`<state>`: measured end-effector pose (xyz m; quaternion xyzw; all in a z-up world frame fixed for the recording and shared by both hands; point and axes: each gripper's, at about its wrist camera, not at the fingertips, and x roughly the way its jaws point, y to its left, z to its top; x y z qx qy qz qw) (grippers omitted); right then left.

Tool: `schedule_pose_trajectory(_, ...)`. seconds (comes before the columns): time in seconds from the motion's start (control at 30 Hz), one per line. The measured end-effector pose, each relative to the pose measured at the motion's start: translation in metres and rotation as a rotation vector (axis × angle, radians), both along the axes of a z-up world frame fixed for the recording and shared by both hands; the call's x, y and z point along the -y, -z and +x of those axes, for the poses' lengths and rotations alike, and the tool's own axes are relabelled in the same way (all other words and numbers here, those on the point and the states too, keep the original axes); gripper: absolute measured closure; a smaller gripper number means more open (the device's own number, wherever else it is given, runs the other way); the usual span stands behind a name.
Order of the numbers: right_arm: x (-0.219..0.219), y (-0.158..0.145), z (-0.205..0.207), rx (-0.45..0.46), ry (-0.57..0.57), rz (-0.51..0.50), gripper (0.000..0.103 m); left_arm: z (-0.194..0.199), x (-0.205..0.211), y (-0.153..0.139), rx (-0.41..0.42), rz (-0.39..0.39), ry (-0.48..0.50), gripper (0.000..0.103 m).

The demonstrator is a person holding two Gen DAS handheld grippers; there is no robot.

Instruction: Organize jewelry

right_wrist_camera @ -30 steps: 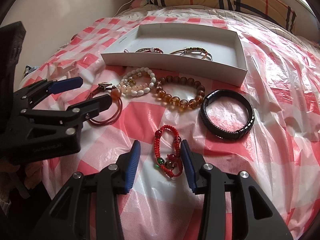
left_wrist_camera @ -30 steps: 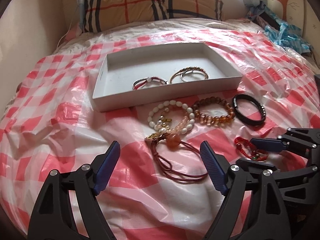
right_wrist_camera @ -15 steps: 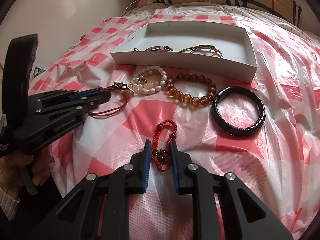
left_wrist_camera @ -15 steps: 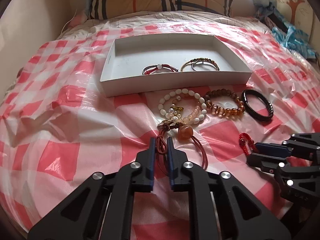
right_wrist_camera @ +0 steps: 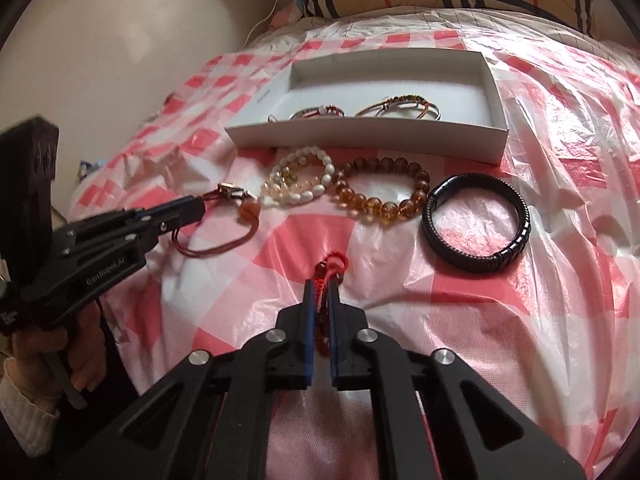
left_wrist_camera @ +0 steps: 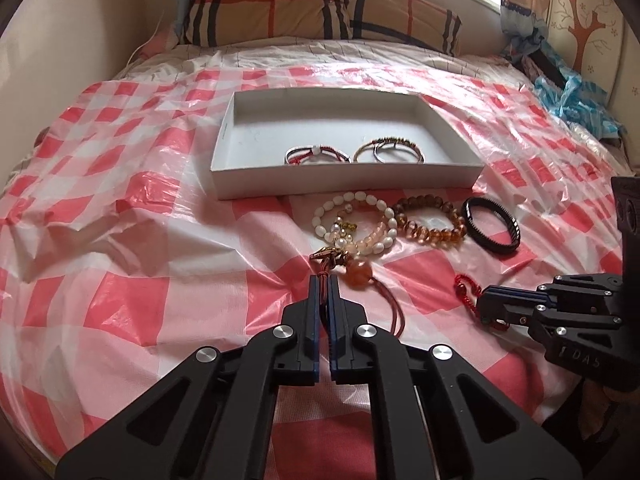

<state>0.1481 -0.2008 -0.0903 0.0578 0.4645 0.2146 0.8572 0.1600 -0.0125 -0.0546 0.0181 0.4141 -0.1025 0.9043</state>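
A white box on the checked sheet holds two thin bracelets. In front lie a white bead bracelet, an amber bead bracelet and a black band. My left gripper is shut on the brown cord necklace with an orange bead. My right gripper is shut on the red woven bracelet.
A plaid pillow lies behind the box at the head of the bed. A wall runs along the left. Blue cloth is bunched at the far right. The plastic sheet is wrinkled on the left.
Both grippers went from open to shut: the left closed on the brown cord necklace, the right on the red woven bracelet. Both have drawn back slightly with their pieces.
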Motion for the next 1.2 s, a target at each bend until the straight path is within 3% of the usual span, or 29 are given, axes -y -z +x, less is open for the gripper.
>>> schedule_pose_trajectory(0.4,0.019,-0.016,0.001,0.019,0.044,0.129,0.099,-0.008,-0.002,-0.018,0.099,-0.019,-0.005,0.100)
schedule_pose_trajectory(0.5,0.015,-0.010,0.004,-0.012,0.043,0.109,0.098,-0.007,0.000,-0.016,0.094,-0.007,-0.006,0.100)
schedule_pose_trajectory(0.53,0.013,-0.009,0.004,-0.010,0.042,0.091,0.094,-0.007,0.000,-0.016,0.094,-0.005,-0.004,0.100)
schedule_pose_trajectory(0.6,0.008,-0.009,0.003,0.011,0.038,0.058,0.052,-0.007,0.001,-0.016,0.097,-0.001,0.001,0.100)
schedule_pose_trajectory(0.63,0.004,-0.010,0.002,0.028,0.036,0.034,0.051,-0.007,0.002,-0.016,0.099,0.005,0.003,0.100)
schedule_pose_trajectory(0.67,0.000,-0.008,0.003,0.030,0.024,0.018,0.051,-0.008,0.003,-0.016,0.100,0.009,0.006,0.100)
schedule_pose_trajectory(0.73,-0.008,0.000,0.006,0.008,-0.007,-0.024,0.068,-0.008,0.005,-0.015,0.101,0.017,0.010,0.100)
schedule_pose_trajectory(0.77,-0.014,0.004,0.006,0.002,-0.022,-0.059,0.082,-0.008,0.005,-0.015,0.101,0.020,0.011,0.100)
schedule_pose_trajectory(0.8,-0.019,0.003,0.004,0.017,-0.036,-0.090,0.086,-0.008,0.006,-0.015,0.102,0.021,0.012,0.100)
schedule_pose_trajectory(0.9,-0.013,0.000,0.003,0.013,-0.041,-0.026,0.097,-0.008,0.006,-0.015,0.105,0.020,0.012,0.100)
schedule_pose_trajectory(1.2,0.014,-0.015,0.001,0.026,0.018,0.192,0.097,-0.012,0.007,-0.022,0.146,0.017,0.012,0.100)
